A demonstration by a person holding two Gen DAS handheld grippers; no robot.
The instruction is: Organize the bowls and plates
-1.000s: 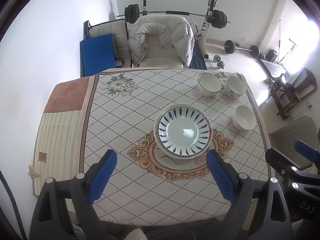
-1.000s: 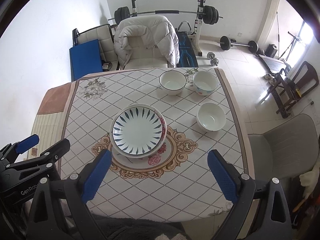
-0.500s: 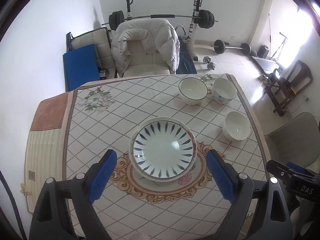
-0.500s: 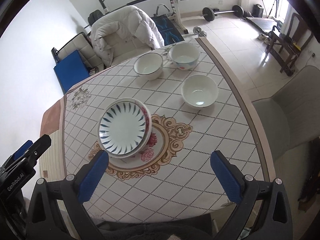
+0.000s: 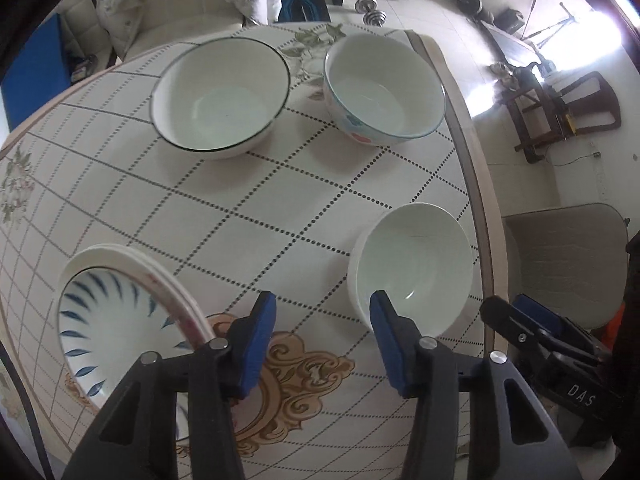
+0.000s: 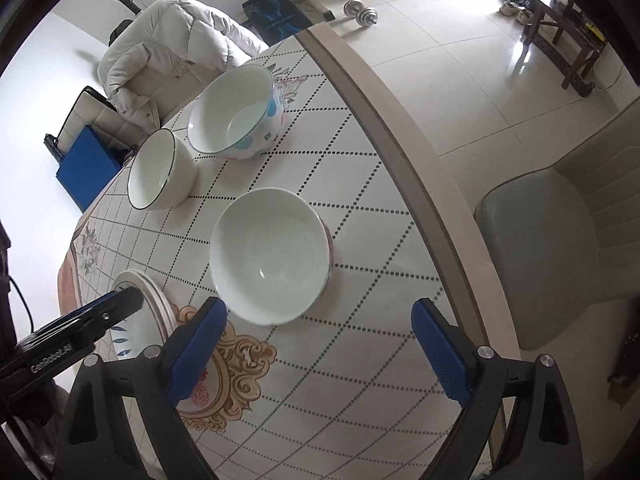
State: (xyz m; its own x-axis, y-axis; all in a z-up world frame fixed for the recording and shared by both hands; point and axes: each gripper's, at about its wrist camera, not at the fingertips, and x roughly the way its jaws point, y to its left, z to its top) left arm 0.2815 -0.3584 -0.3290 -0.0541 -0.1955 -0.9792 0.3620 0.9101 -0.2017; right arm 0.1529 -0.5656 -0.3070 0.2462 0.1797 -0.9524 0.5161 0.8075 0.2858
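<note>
A stack of plates (image 5: 116, 312) with a blue-leaf plate on top sits at the near left of the tiled table (image 5: 248, 216). A plain white bowl (image 5: 412, 268) stands near the right edge. A black-rimmed bowl (image 5: 220, 96) and a flowered bowl (image 5: 384, 92) stand at the back. My left gripper (image 5: 322, 336) is open and empty, low over the table between the plates and the white bowl. My right gripper (image 6: 318, 344) is open and empty just in front of the white bowl (image 6: 272, 256). The plates (image 6: 148, 308) show at its left.
A grey chair (image 6: 560, 240) stands off the table's right edge (image 6: 400, 128). A chair with a white jacket (image 6: 176, 48) stands behind the table. Weights lie on the floor (image 6: 360, 12). The other gripper (image 5: 560, 360) shows at the right of the left wrist view.
Both grippers have dropped low and moved forward and right toward the white bowl. The left jaws are narrower than before. The dishes have not moved.
</note>
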